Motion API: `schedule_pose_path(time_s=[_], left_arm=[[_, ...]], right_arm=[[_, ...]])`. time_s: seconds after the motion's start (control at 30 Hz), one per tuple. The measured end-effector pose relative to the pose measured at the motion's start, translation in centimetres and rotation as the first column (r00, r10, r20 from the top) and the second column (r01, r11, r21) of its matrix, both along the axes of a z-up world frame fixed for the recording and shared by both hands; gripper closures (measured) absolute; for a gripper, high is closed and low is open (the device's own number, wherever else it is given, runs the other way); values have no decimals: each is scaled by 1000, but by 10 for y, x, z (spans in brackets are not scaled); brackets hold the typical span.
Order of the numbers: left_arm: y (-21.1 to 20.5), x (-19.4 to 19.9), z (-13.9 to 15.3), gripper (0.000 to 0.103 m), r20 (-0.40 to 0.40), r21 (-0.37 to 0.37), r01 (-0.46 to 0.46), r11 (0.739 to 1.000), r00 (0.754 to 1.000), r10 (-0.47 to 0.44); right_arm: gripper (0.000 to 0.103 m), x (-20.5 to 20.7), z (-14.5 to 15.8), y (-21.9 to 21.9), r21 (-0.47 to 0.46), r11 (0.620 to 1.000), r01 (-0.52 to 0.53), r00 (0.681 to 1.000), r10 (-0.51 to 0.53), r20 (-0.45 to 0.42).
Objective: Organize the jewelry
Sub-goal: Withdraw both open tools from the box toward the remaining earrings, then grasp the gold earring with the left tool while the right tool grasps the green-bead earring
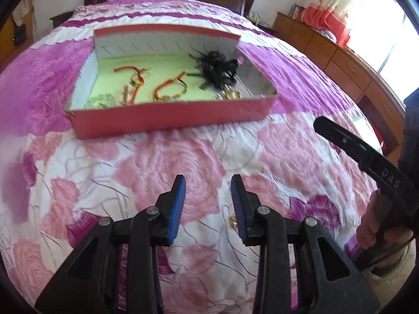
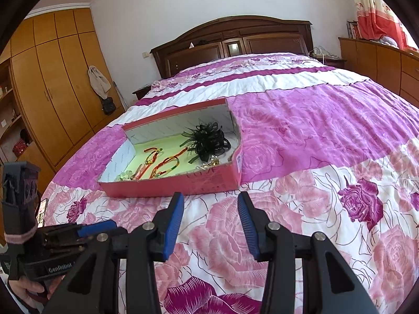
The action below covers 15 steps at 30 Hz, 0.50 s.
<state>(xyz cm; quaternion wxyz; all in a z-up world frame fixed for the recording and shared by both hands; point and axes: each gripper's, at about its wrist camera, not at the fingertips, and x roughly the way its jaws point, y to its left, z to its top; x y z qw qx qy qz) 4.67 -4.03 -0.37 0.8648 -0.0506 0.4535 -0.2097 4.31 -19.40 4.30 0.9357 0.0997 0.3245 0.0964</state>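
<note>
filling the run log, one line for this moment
left gripper open over bedspread | right gripper open | small gold piece beside left finger | box untouched

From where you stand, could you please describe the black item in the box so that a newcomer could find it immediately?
On the floral bedspread sits a shallow pink box lined in pale green. In its far right corner lies the black ribbon bow, a fluffy tangle of loops. It is the only black piece; its neighbours are thin red-and-yellow bracelets and small gold trinkets.

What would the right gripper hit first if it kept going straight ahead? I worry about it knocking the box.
Most likely the near red wall of the box. The right gripper is open and empty above the bedspread, pointing at that wall; depth is unclear, so it might brush the bedspread first.
</note>
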Motion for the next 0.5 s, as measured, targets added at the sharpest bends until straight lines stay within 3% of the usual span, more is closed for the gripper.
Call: schedule_pose_path(time_s=[0.5], left_arm=[[-21,-13,-21,76,-83,18,96,995,992,-94]], right_arm=[[57,-2,-12,-15,24,999,38,999,-37,-36]])
